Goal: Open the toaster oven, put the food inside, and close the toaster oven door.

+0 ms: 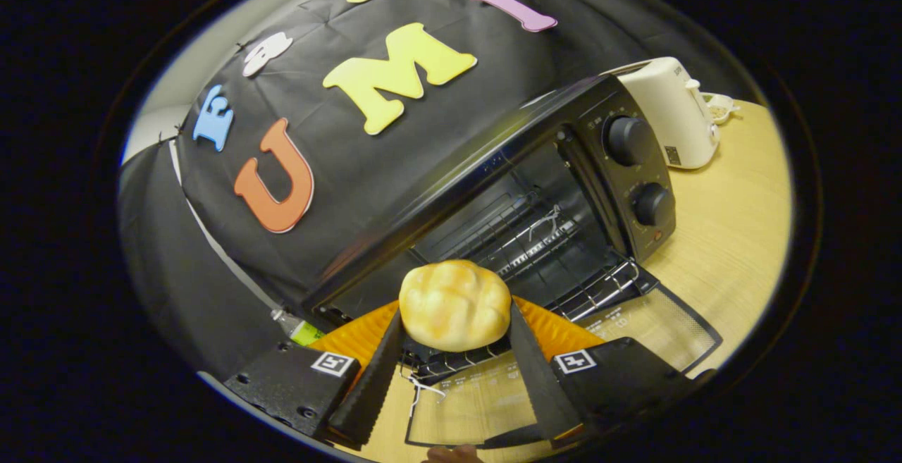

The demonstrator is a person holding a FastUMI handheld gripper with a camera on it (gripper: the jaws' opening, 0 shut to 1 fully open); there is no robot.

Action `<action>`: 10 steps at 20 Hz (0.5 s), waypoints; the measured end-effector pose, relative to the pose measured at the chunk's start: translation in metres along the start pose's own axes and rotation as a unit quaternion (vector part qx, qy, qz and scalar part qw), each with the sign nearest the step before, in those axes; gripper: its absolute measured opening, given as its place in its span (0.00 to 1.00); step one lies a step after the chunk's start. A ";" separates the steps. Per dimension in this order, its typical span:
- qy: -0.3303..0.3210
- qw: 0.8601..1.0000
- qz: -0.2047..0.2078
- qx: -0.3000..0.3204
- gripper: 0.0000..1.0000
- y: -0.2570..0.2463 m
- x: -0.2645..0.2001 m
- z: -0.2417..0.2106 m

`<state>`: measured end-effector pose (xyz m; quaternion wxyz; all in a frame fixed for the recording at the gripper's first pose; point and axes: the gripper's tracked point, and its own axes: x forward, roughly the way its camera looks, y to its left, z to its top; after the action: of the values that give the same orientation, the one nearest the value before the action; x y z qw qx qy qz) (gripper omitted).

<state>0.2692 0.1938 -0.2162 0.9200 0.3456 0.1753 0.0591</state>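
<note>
A pale golden bread roll (454, 304) sits between my two fingers, and my gripper (454, 322) is shut on it. The roll hangs just in front of the black toaster oven (620, 167), whose mouth stands open. The glass door (655, 332) is folded down flat onto the table beneath my fingers. Inside the oven a wire rack (535, 237) is pulled partly out over the door. Two round knobs (629, 140) sit on the oven's right panel. The whole view is tilted.
A white kettle (673, 110) stands behind the oven on the light wooden table (733, 237). A small pale dish (720, 107) lies past the kettle. A bottle with a green label (299, 329) pokes out left of the oven by the black cloth wall.
</note>
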 end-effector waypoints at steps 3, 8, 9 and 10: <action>-0.005 1.000 -0.012 -0.021 0.89 0.002 0.017 0.011; -0.019 0.998 -0.036 -0.048 0.91 -0.005 0.035 0.024; -0.027 0.997 -0.039 -0.056 0.91 -0.007 0.038 0.027; -0.034 0.997 -0.036 -0.062 0.91 -0.006 0.041 0.030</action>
<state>0.3182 0.1801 -0.2107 0.9465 0.2836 0.1520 0.0249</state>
